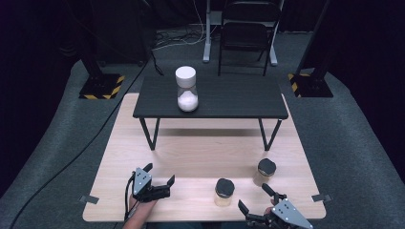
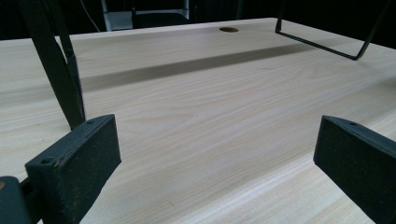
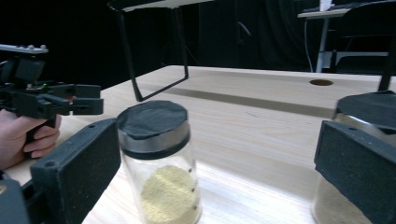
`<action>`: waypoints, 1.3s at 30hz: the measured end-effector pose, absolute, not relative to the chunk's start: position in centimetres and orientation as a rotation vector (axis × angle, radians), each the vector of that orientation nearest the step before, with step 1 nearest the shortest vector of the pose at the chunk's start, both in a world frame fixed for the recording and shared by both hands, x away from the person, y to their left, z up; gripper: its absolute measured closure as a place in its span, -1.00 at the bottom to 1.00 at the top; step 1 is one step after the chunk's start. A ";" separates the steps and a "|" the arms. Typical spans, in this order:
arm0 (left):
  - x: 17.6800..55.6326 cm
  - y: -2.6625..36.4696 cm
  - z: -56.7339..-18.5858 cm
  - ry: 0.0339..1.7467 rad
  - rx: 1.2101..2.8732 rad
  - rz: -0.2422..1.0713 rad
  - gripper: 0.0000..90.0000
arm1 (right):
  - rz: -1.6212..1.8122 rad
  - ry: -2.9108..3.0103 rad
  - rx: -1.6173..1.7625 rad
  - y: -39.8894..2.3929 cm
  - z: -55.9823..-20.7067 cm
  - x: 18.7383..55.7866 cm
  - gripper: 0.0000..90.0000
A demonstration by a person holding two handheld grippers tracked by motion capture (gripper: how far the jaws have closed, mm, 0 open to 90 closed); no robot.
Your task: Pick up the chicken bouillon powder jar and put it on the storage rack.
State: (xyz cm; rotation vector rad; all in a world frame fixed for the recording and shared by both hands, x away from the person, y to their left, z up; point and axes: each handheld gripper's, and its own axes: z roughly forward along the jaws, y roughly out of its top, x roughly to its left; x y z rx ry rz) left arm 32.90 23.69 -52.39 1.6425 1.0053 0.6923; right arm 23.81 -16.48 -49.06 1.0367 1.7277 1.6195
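1. From the high view, a light wooden table (image 1: 191,157) is seen with a small black table (image 1: 210,98) standing on its far half. A white-lidded jar (image 1: 186,88) with white powder is set on the black table, toward its left. Two dark-lidded jars are stood on the wood near the front right: the near jar (image 1: 224,192) and the far jar (image 1: 265,172), set apart from each other. The left gripper (image 1: 159,174) is held at the front left, jaws spread wide, nothing between them. The right gripper (image 1: 254,196) is held at the front right edge, jaws also wide apart, just short of both jars and aimed between them; nothing is gripped.

2. From the left gripper view, both black jaws are seen far apart over bare wood grain. Black table legs (image 2: 60,70) are seen at left and at far right. A round hole (image 2: 228,29) is visible near the table's far edge.

3. From the right gripper view, the jaws are seen open wide. The near jar (image 3: 161,163), holding yellowish powder, is located just inside the left jaw; contact cannot be told. The far jar (image 3: 369,109) is partly hidden behind the right jaw. The left gripper (image 3: 88,105) is seen at left, held in a hand (image 3: 25,137).
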 end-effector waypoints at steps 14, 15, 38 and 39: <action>32.9 23.7 -52.4 1.009 1.643 0.690 -1.00 | 1.645 1.742 1.016 -15.4 -48.9 23.9 -1.00; 32.9 23.7 -52.4 1.008 1.643 0.690 -1.00 | 1.648 1.743 1.012 -15.3 -48.9 24.0 -1.00; 33.1 24.1 -52.4 1.031 1.618 0.653 -1.00 | 1.647 1.800 0.997 -12.6 -49.2 25.3 -0.99; 33.1 24.1 -52.4 1.033 1.615 0.650 -1.00 | 1.647 1.801 0.995 -12.5 -49.1 25.4 -0.99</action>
